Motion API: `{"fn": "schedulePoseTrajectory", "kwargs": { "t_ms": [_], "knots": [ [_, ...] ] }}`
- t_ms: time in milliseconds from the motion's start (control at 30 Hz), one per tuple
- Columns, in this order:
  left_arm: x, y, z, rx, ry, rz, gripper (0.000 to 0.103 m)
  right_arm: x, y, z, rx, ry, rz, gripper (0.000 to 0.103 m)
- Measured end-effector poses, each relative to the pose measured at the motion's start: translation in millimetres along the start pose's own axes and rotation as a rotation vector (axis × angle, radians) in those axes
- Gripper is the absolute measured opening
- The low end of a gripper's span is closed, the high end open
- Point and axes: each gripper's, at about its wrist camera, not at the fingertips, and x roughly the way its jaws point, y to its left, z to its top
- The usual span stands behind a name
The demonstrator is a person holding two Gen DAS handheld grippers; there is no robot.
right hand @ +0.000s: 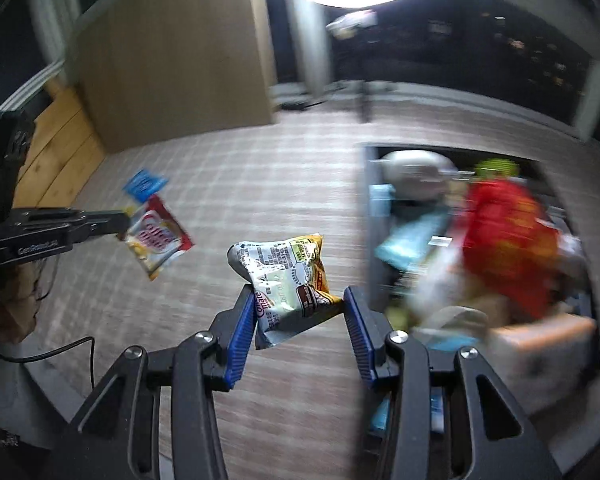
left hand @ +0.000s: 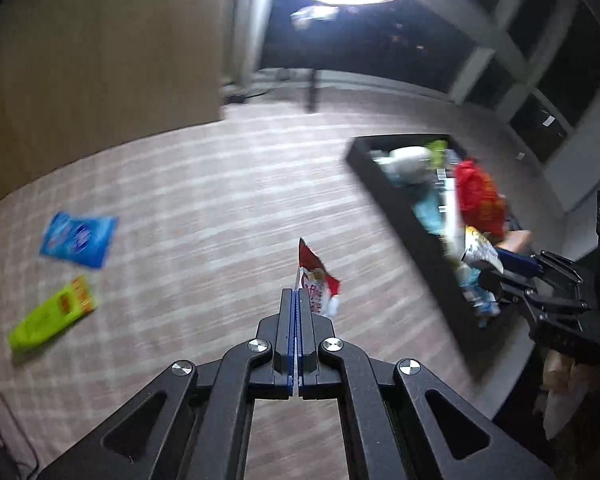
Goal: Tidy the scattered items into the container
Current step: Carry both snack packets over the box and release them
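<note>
- Red-and-white sachet [right hand: 158, 236], lettering blurred, hangs clamped in the fully closed left tool [left hand: 297, 300], clear of the carpet [left hand: 220, 184].
- Pale packet [right hand: 288, 284] marked "Coffee mate" sits gripped between the right tool's [right hand: 300, 312] blue pads [right hand: 239, 340], beside the black container [left hand: 396, 208].
- Blue packet [left hand: 78, 239] and green packet [left hand: 52, 318] lie on the carpet, print unreadable.

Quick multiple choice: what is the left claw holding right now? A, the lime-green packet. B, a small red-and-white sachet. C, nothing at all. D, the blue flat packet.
B: the left claw is shut on the small red-and-white sachet, lifted off the floor, while the blue flat packet and the lime-green packet lie on the carpet.
</note>
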Motion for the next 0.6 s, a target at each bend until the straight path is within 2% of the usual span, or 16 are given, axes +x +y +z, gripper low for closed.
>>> {"fn": "schedulePoseTrajectory", "kwargs": {
  "t_ms": [200, 367, 500, 600],
  "knots": [
    [20, -91, 24, 0.126, 0.003, -0.114, 0.000, -46, -90, -8, 0.125, -0.037, -0.155, 0.043],
    [42, -158, 33, 0.220, 0.025, -0.173, 0.000, -64, -150, -21, 0.183, -0.040, -0.268, 0.043],
    [52, -195, 36, 0.268, 0.033, -0.184, 0.000, -73, -187, -31, 0.209, -0.031, -0.342, 0.043],
    [62, -214, 40, 0.295, 0.031, -0.170, 0.000, -74, -216, -33, 0.229, -0.021, -0.365, 0.043]
  ]
}}
